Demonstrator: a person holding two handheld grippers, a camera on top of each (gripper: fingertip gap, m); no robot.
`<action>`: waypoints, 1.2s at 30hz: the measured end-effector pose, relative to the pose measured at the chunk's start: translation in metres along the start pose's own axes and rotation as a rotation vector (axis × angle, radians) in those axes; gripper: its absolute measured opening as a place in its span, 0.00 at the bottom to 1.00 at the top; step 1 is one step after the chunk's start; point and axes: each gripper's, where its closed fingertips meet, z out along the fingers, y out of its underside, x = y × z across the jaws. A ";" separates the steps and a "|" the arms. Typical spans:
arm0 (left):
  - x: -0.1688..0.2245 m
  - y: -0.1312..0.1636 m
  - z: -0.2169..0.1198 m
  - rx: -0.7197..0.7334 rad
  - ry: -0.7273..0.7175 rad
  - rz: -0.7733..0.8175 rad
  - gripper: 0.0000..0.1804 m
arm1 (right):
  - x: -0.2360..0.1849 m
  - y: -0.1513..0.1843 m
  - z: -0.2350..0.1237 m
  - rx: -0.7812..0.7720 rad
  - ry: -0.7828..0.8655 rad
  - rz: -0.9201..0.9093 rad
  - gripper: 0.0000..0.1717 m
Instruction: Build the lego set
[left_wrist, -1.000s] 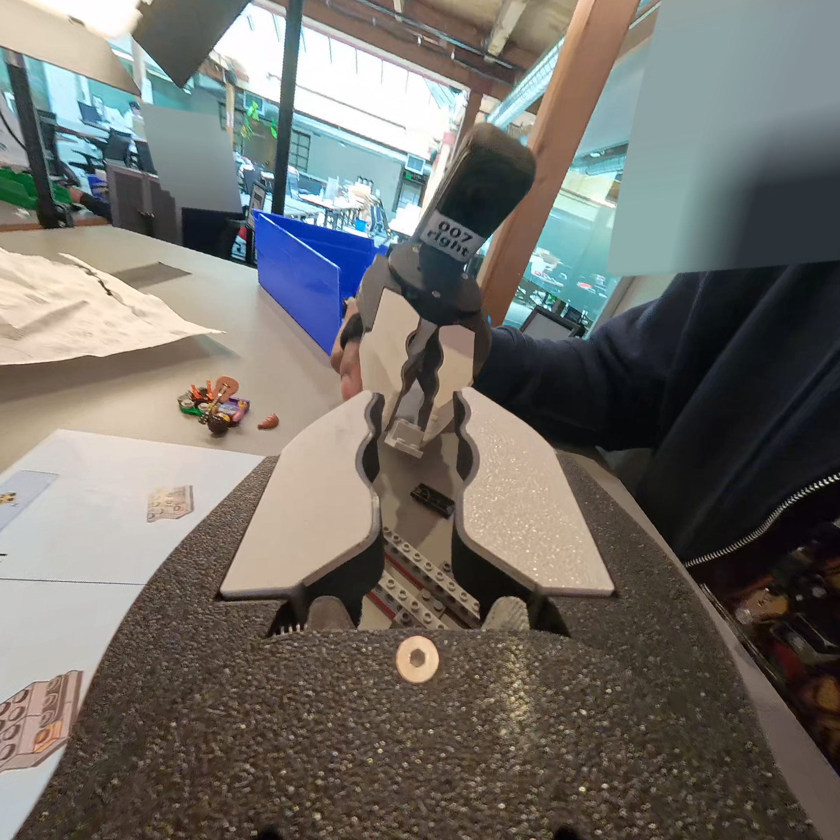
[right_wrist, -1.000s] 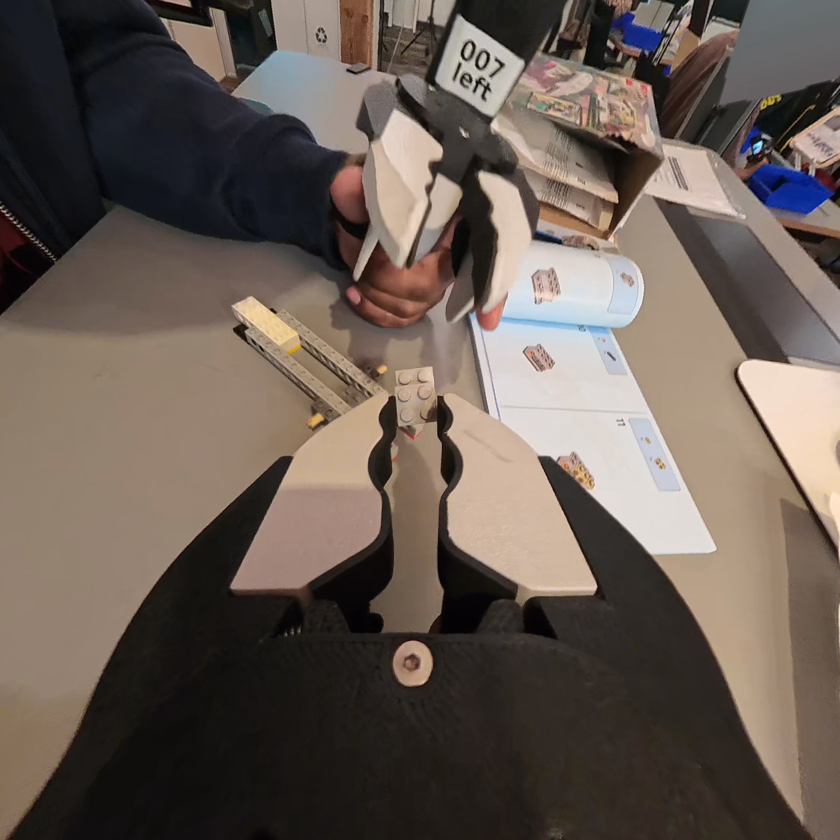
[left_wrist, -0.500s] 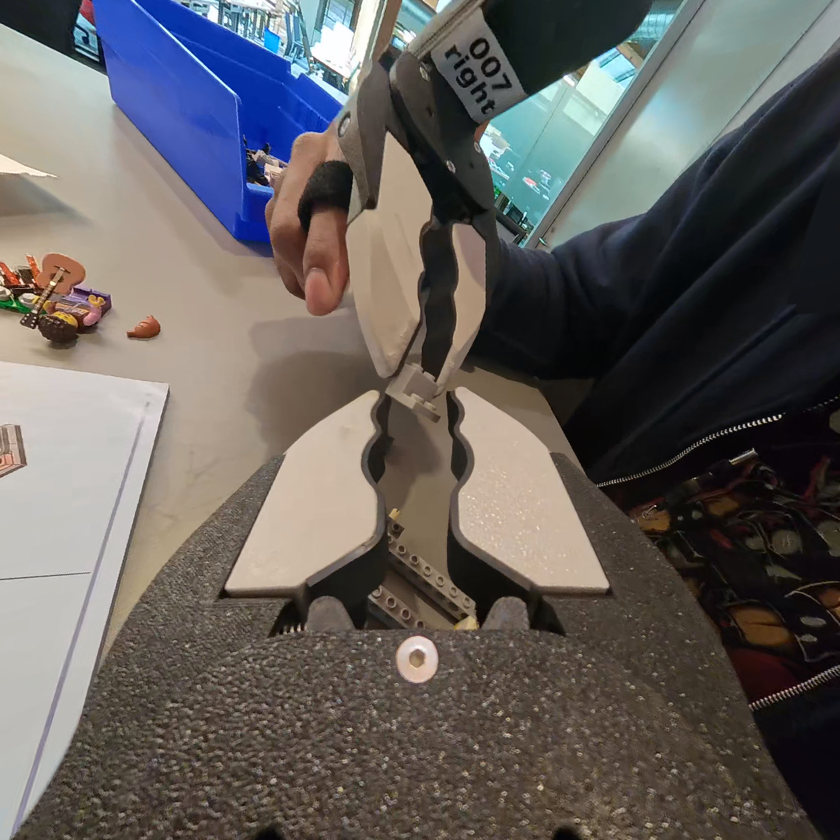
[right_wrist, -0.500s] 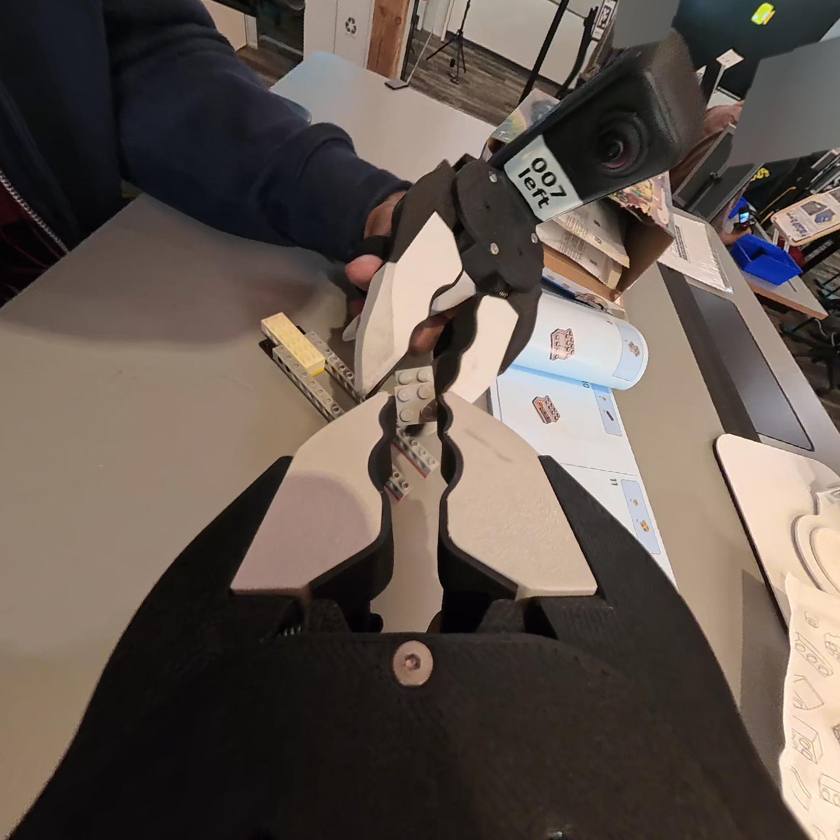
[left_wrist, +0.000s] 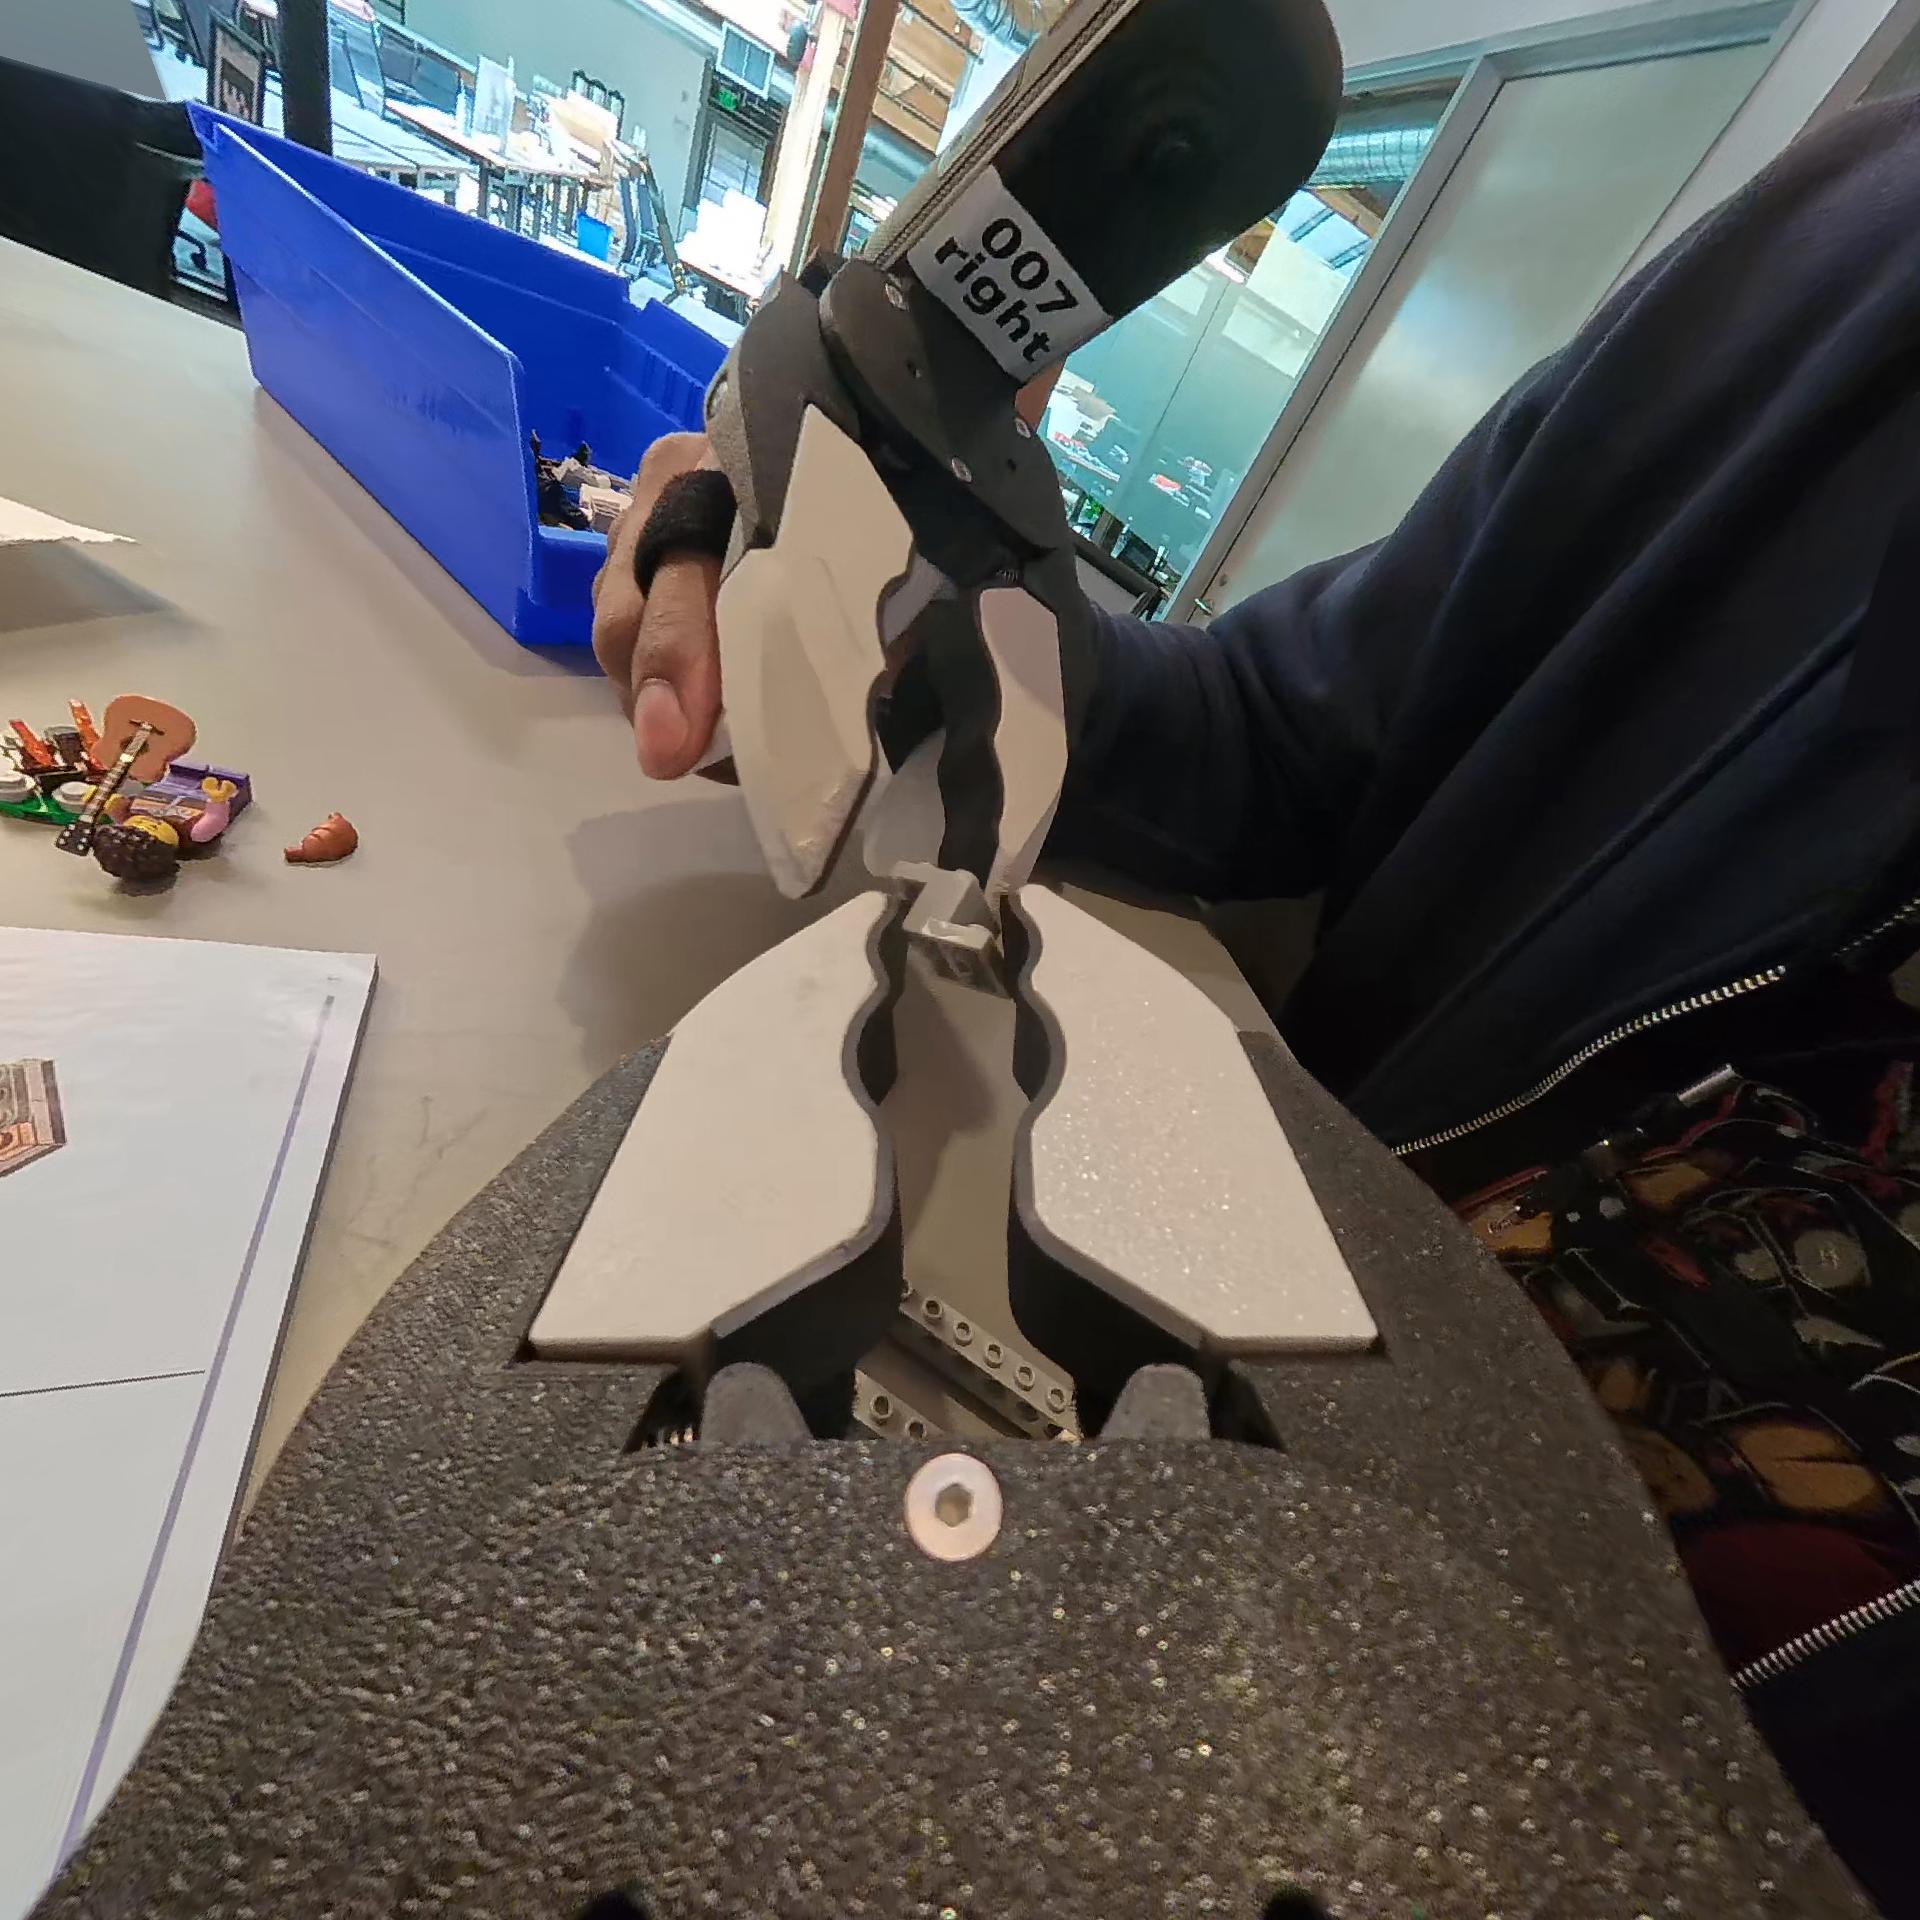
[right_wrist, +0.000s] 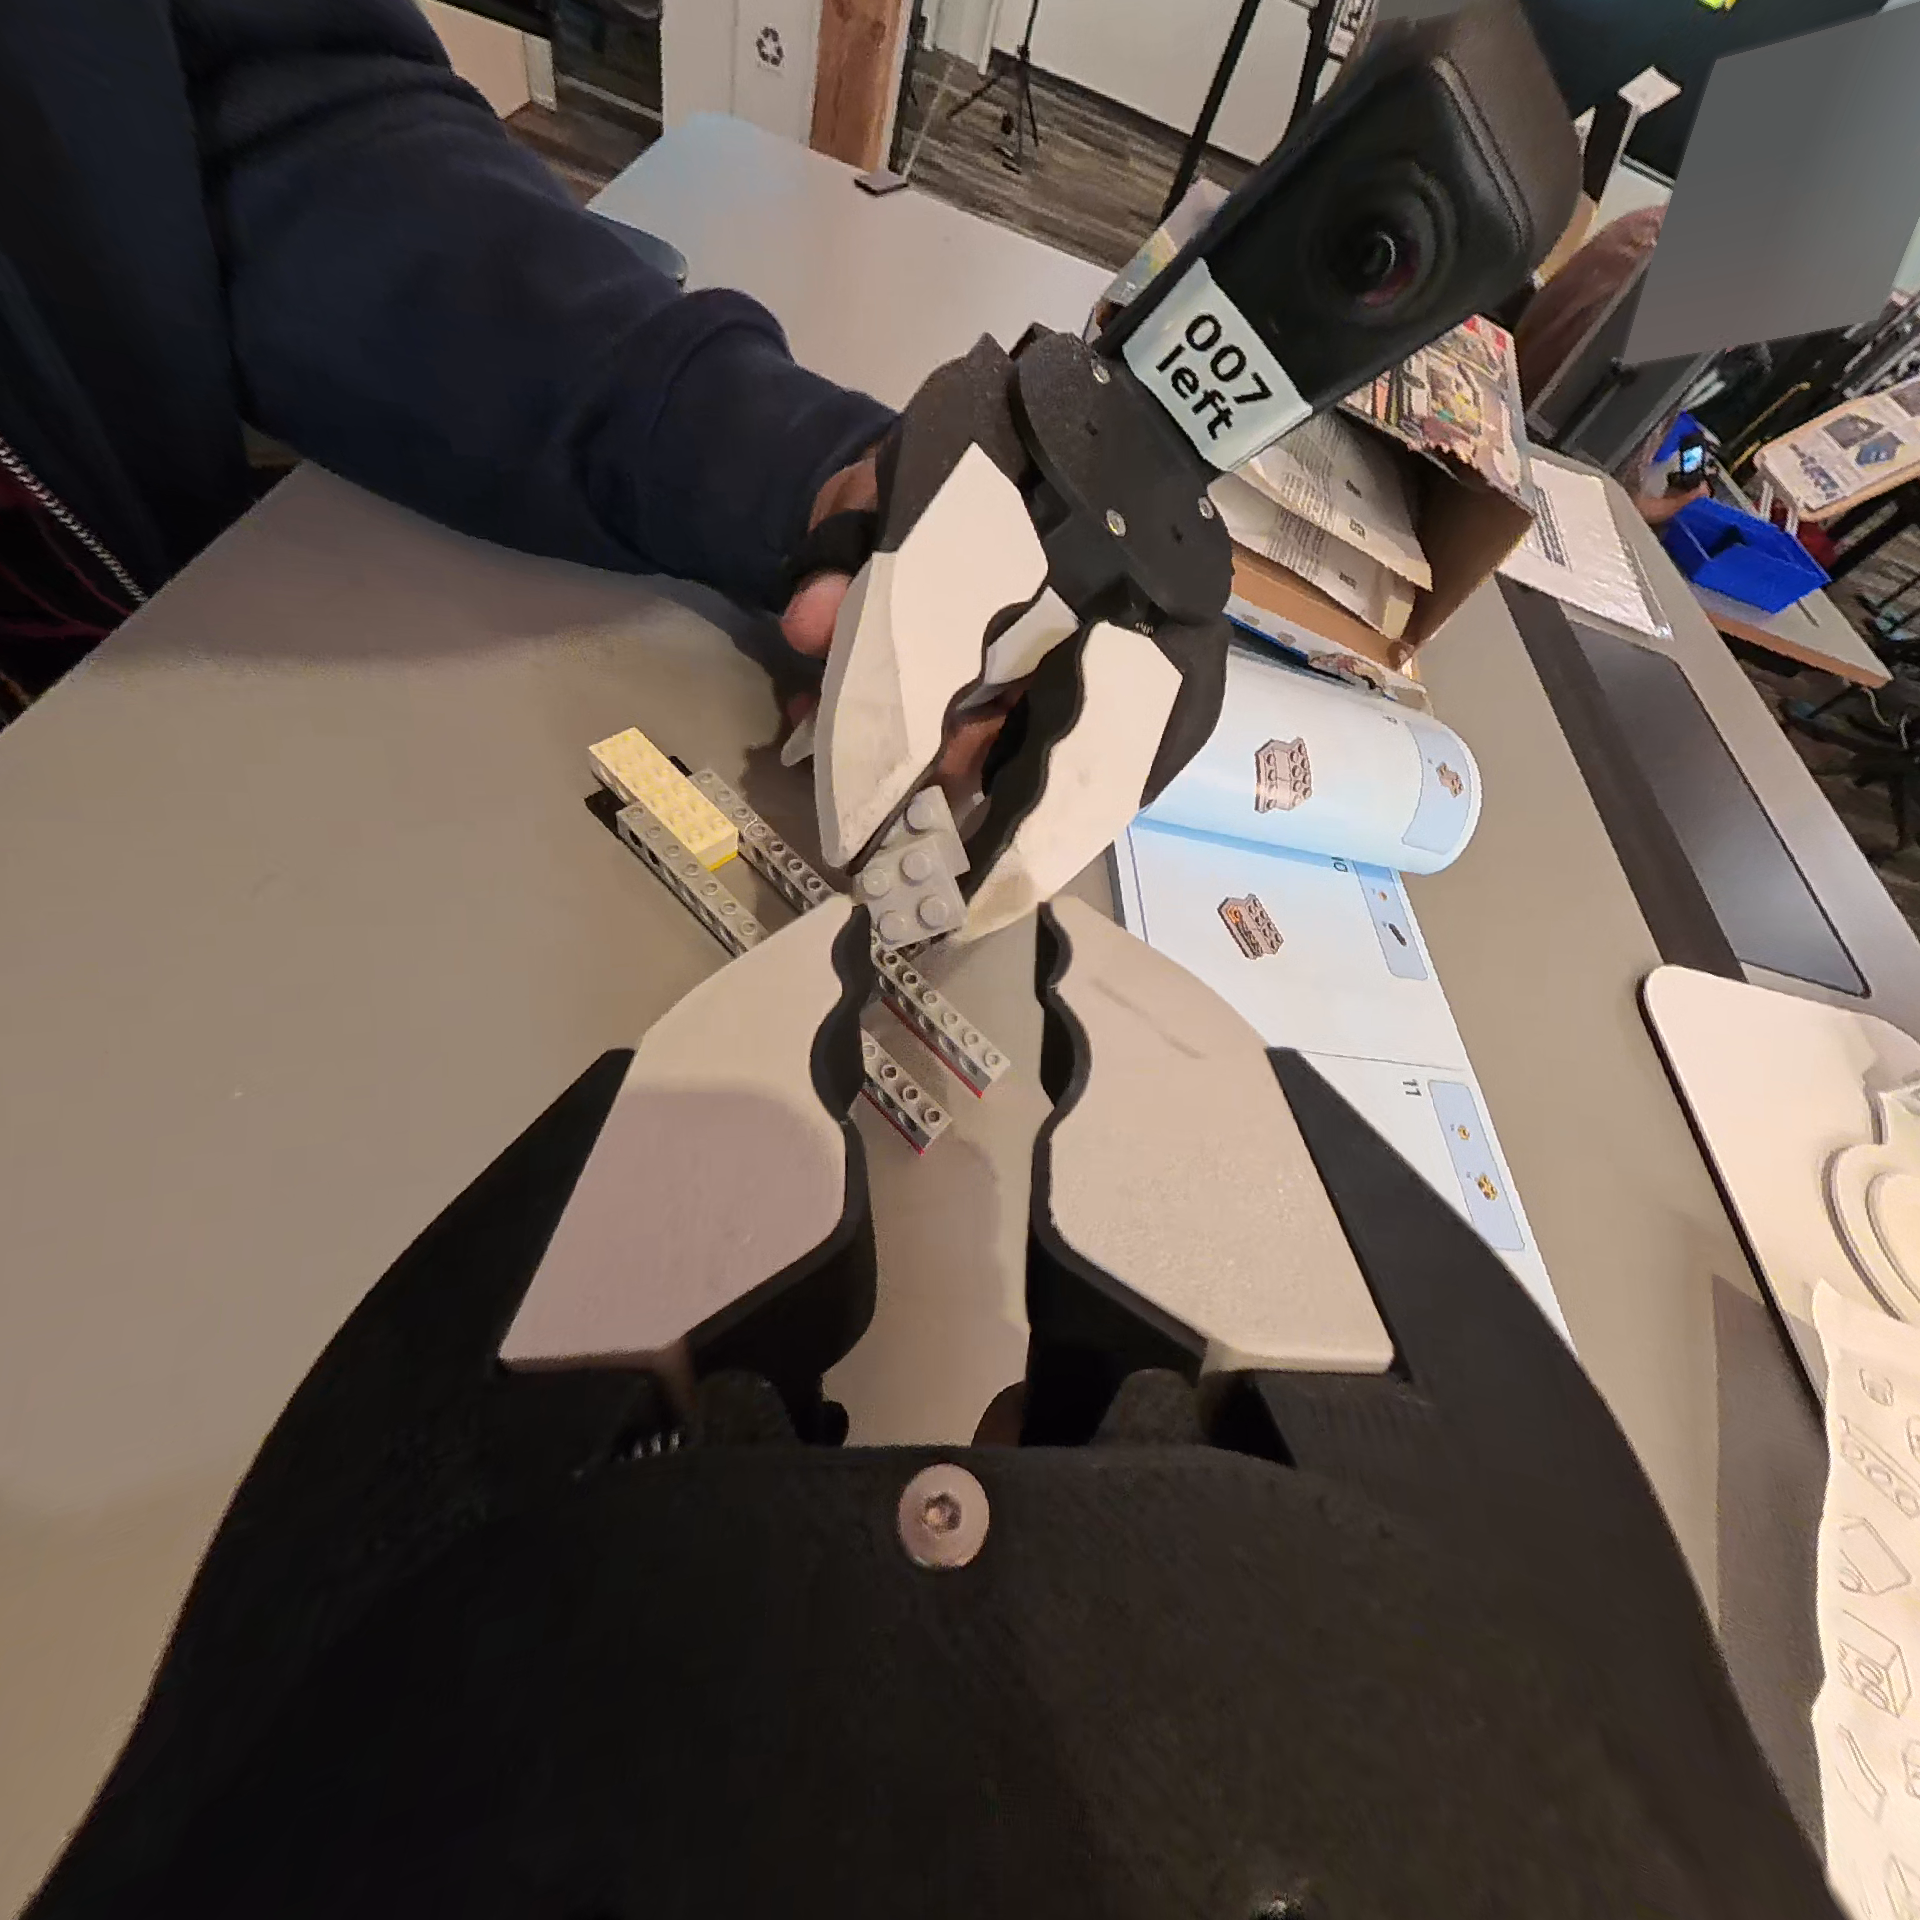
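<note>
We see the left gripper (left_wrist: 951, 914) with its two fingers closed on a small grey stud brick (left_wrist: 954, 930); in the right wrist view that same gripper (right_wrist: 914, 894) reaches down from above, and the grey stud brick (right_wrist: 912, 881) sits pinched between its pale pads, studs facing the camera. The right gripper (right_wrist: 945, 920) has its jaws spread apart, wider than the brick: its left fingertip (right_wrist: 831, 935) lies right at the brick's edge, while its right fingertip (right_wrist: 1070, 930) stands clear of it. In the left wrist view the right gripper (left_wrist: 914, 868) comes in from above, tips just at the top of the brick.

Below both grippers, on the grey table (right_wrist: 312, 935), lies a long grey studded beam assembly (right_wrist: 790, 883) with a pale yellow brick (right_wrist: 663, 798) on its far end. Just to the right lies an open instruction booklet (right_wrist: 1320, 966), one page curled over, and behind it a cardboard box (right_wrist: 1455, 540) holding papers. In the left wrist view we find a blue plastic bin (left_wrist: 416, 353) farther back on the table, a small cluster of colourful toy pieces (left_wrist: 114, 779) at the left edge, and a lone brown piece (left_wrist: 324, 840) beside that cluster. A person's hand (left_wrist: 665, 644) in a dark blue sleeve (left_wrist: 1455, 675) holds the right gripper
</note>
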 end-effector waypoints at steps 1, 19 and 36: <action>0.000 0.000 0.000 0.001 0.001 -0.004 0.10 | 0.001 0.001 0.000 -0.003 0.003 0.009 0.19; -0.025 -0.041 -0.068 0.238 -0.169 -0.012 0.10 | -0.019 0.054 0.039 -0.336 -0.176 0.120 0.36; -0.026 -0.045 -0.073 0.265 -0.179 -0.004 0.10 | -0.024 0.078 0.042 -0.548 -0.390 0.027 0.22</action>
